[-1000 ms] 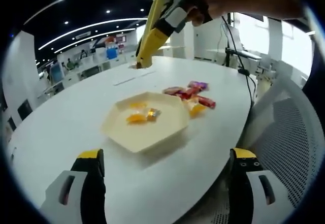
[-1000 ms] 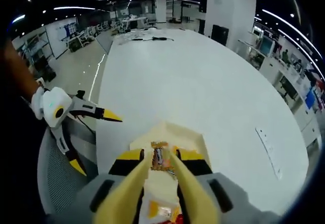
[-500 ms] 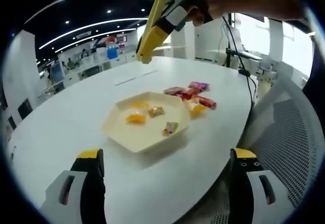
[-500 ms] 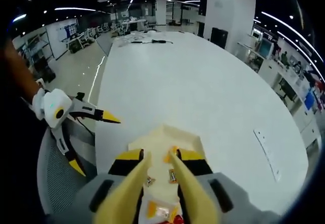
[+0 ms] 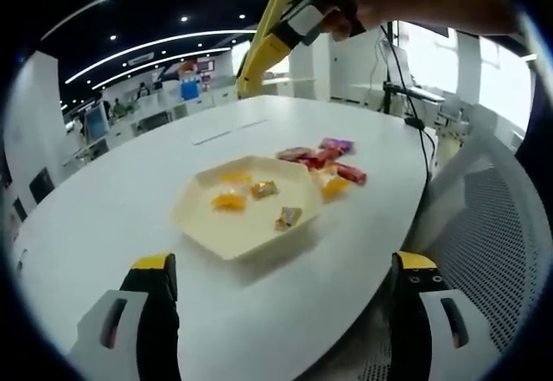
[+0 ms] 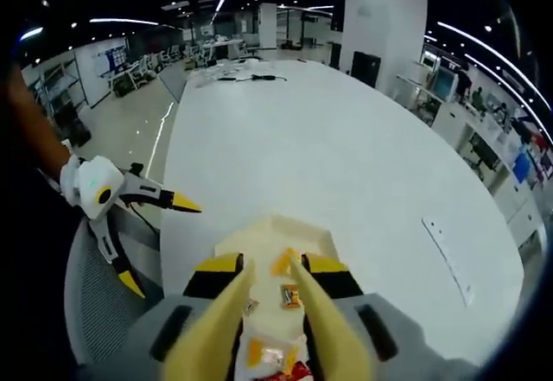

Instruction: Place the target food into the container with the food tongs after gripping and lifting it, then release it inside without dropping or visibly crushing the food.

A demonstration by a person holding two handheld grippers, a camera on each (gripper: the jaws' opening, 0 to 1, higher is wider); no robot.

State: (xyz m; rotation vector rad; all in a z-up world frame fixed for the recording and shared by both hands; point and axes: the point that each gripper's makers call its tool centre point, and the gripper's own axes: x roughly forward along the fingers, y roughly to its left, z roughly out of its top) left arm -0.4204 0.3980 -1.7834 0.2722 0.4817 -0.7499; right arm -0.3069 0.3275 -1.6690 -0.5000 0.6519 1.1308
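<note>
**Over the tray: sweet dropped, tongs lifting clear**

Near the table's (image 5: 104, 200) right-hand edge, as the left gripper view has it, the hexagonal tray (image 5: 246, 206) holds four wrapped sweets: three orange ones toward its far side and a fourth (image 5: 288, 218) by its near rim. A loose pile of sweets (image 5: 324, 163) lies on the table just beyond the tray, toward the chair (image 5: 501, 225).

The right gripper (image 5: 298, 5) hangs high above the table with the yellow tongs (image 5: 259, 53) held between its jaws; the tong tips are slightly parted and carry nothing. The left gripper (image 5: 281, 312) hovers off the table's near edge, jaws spread wide and empty.

What could go wrong, as I judge it: the fourth sweet sits close to the rim, so a low or careless return pass of the tongs could flick it out or nudge the light tray along the table. Reaching for the pile, a hard squeeze could crush a wrapper, and a loose one could let a sweet fall short of the tray.

Against a second ago: the tongs then pinched a sweet over the tray, which held three. Half a second ago that sweet already lay inside. Since then the tongs have risen further; tray and pile have not shifted.
</note>
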